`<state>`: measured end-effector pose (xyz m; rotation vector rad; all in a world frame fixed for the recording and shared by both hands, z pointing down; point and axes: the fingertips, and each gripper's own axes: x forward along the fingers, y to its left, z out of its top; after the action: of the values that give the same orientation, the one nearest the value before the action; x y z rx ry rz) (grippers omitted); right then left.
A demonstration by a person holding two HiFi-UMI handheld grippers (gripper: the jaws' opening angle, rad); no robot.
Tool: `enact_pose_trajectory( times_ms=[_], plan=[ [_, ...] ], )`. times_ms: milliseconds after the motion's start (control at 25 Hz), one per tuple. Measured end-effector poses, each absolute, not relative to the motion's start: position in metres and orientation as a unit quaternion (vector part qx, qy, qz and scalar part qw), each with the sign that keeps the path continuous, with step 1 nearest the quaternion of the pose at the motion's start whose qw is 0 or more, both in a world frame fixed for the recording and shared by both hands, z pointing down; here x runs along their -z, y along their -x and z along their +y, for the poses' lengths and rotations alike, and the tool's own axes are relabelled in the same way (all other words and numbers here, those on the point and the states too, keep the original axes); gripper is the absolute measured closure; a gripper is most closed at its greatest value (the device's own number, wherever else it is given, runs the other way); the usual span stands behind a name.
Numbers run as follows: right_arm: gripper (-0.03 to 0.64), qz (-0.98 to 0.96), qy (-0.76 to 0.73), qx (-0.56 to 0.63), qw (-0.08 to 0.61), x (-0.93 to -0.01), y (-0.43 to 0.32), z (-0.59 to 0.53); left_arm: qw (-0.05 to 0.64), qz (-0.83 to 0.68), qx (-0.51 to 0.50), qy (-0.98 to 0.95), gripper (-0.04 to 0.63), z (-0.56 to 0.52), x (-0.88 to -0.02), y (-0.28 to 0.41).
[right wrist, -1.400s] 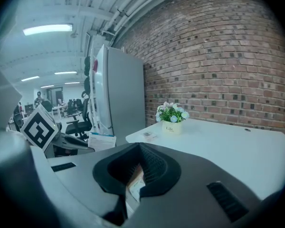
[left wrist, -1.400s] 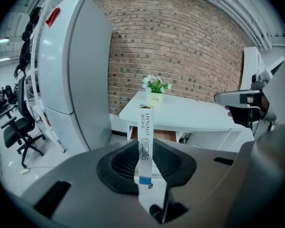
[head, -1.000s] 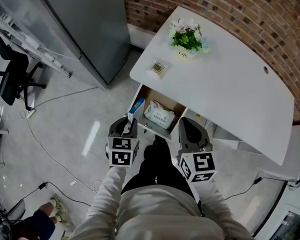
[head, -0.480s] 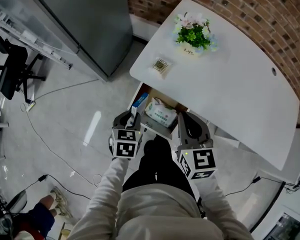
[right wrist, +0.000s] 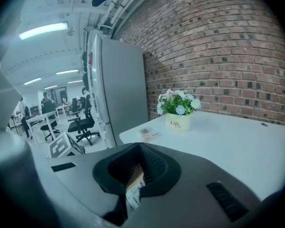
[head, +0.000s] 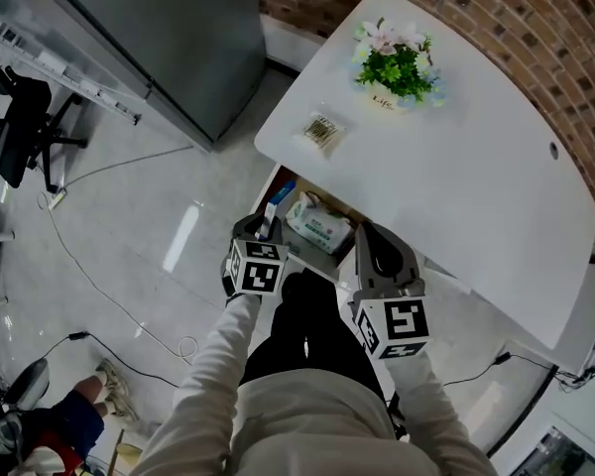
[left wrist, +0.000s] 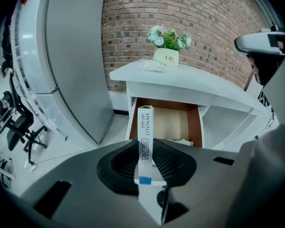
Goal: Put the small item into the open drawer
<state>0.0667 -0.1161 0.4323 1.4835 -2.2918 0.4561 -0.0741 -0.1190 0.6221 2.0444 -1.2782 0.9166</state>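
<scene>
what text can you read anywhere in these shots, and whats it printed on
"HYNAUT": down the narrow face of the slim white box; I can't read the larger characters below it reliably.
"Life": on the white flower pot; the smaller line under it is too small to read.
Too small to read: the print on the pack in the drawer and on the packet on the table.

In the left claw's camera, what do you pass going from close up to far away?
box → drawer → packet → flower pot → brick wall
</scene>
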Motion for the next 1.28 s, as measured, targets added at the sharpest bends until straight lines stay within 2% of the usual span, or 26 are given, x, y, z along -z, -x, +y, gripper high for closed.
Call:
enact_pose_trajectory(
  times_ms=[1280],
  plan=[
    [0.591, -0.814, -0.507, -0.192, 0.208, -0.469, -0.080, -0.144, 0.335, -0.463, -0.456, -0.682, 0.499, -0.153, -0.756, 0.067]
  ],
)
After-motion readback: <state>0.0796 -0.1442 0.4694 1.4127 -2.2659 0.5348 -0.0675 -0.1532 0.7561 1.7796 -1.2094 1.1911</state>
